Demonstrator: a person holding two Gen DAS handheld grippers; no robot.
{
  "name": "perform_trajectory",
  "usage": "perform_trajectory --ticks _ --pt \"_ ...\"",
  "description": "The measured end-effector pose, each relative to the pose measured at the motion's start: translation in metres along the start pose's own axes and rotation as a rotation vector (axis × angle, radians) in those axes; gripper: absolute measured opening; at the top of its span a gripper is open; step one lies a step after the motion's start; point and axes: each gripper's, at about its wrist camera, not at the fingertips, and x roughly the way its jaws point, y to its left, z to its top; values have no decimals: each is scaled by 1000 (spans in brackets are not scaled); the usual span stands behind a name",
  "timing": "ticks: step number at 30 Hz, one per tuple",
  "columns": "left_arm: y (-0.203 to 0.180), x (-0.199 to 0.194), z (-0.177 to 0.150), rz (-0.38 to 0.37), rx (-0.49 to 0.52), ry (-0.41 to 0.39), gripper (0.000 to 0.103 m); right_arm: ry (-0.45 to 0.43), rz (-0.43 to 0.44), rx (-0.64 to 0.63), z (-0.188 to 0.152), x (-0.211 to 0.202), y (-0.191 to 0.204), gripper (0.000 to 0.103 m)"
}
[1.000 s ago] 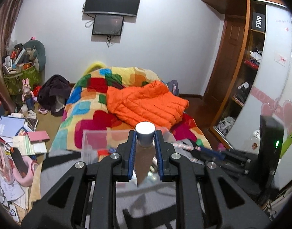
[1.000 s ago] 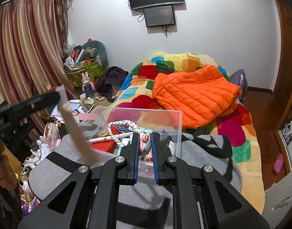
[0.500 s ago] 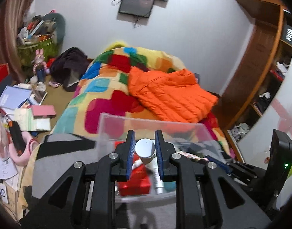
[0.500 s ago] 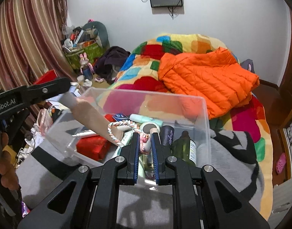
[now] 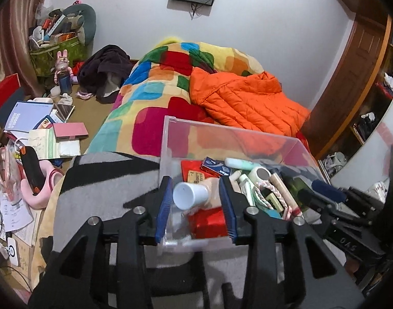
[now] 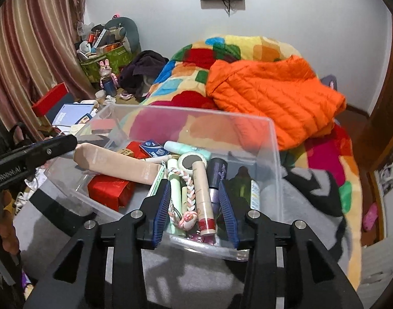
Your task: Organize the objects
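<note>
A clear plastic bin (image 5: 248, 139) (image 6: 275, 154) sits on a grey and black blanket and holds several toiletries. A beige tube with a white cap (image 5: 190, 195) lies in the bin's left side; it also shows in the right wrist view (image 6: 114, 162). My left gripper (image 5: 195, 203) is open, its jaws apart on either side of the cap. My right gripper (image 6: 195, 209) is open over the bin's near edge. A pink and white braided rope (image 6: 188, 193) lies between its fingers, loose on the bottles.
A red box (image 6: 109, 189), a blue packet (image 6: 154, 148) and a dark green bottle (image 6: 239, 182) lie in the bin. An orange jacket (image 6: 271, 92) lies on the colourful bedspread (image 5: 150, 108) behind. Books and clutter (image 5: 37, 126) cover the floor at left. A wardrobe (image 5: 363, 77) stands at right.
Both grippers have moved down to the bin and opened. The left let go of the beige tube, which now lies in the bin. The right let go of the braided rope.
</note>
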Motion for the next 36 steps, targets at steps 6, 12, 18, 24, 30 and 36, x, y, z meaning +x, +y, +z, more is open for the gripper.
perform_trajectory --ticks 6,12,18,24,30,36 --pt "-10 -25 -6 18 44 -54 60 -37 -19 -39 -2 -23 10 44" --pt "-22 -54 -10 10 83 -101 68 -70 -22 -28 -4 -43 13 53" --pt "-38 -77 -18 -5 138 -147 79 -104 -18 -12 -7 -67 15 55" --pt "-50 -90 -33 -5 182 -196 94 -140 -21 -11 -20 -85 16 60" --pt "-60 -93 -49 -12 220 -201 97 -185 -11 5 -38 -102 14 78" --pt "-61 -92 -63 -28 213 -173 98 -184 -16 11 -48 -106 14 78"
